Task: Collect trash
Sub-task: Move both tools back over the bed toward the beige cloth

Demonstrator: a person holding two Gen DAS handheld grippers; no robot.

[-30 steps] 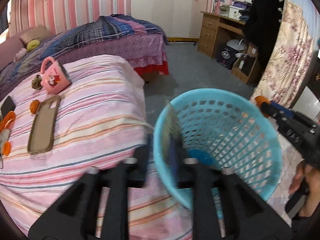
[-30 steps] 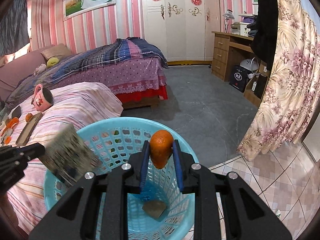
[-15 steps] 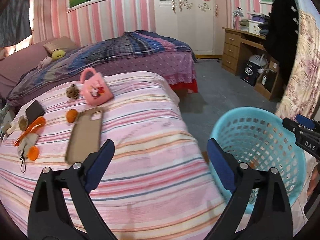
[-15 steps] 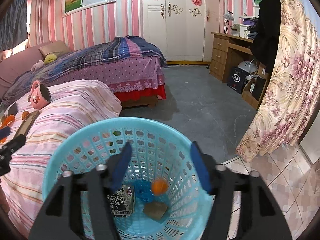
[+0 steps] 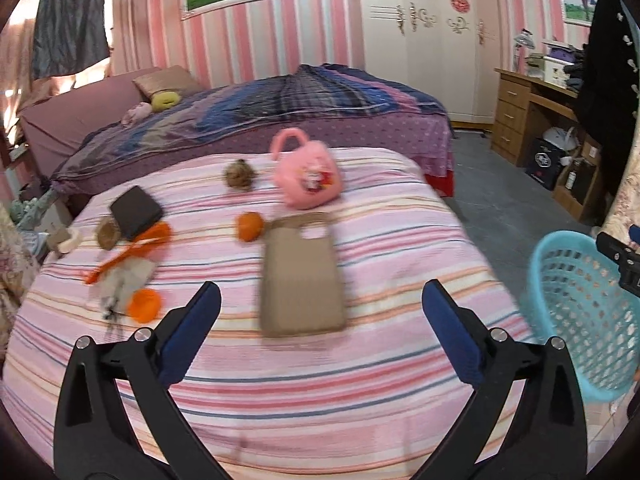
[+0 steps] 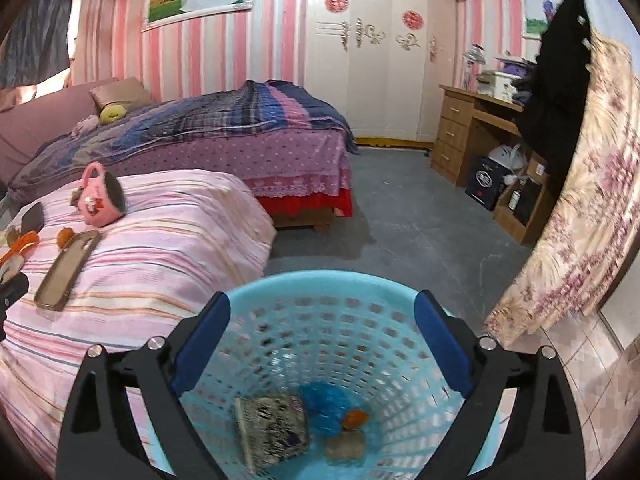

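On the striped bed [image 5: 360, 384], going from the left: a dark flat square [image 5: 135, 211] with a brown lump [image 5: 107, 233] beside it, an orange-and-white strip [image 5: 132, 254], and nearer, a small orange scrap [image 5: 144, 305]. Further right lie a brown clump [image 5: 239, 174], an orange piece [image 5: 251, 227], a tan phone case [image 5: 301, 278] and a pink toy mug [image 5: 306, 176] on its side.

The small orange and brown bits look to be the trash. I judge them light, soft and easily crushed, best pinched across the middle with a gentle squeeze; blur hides their exact shape.

The left gripper [image 5: 320, 312] hangs over the near bed with its jaws spread wide and nothing between them. The orange scrap sits just left of and beyond its left finger; the phone case lies between the fingers, further off.

At the far right stands the blue basket [image 5: 576, 320], off the bed's right edge. The right gripper [image 6: 320, 332] hovers above the basket's mouth, jaws wide and empty. At the bottom lie a patterned packet [image 6: 272, 428], a blue wad [image 6: 326, 404], an orange bit [image 6: 354, 418] and a brownish lump [image 6: 345, 445], well below the fingers.
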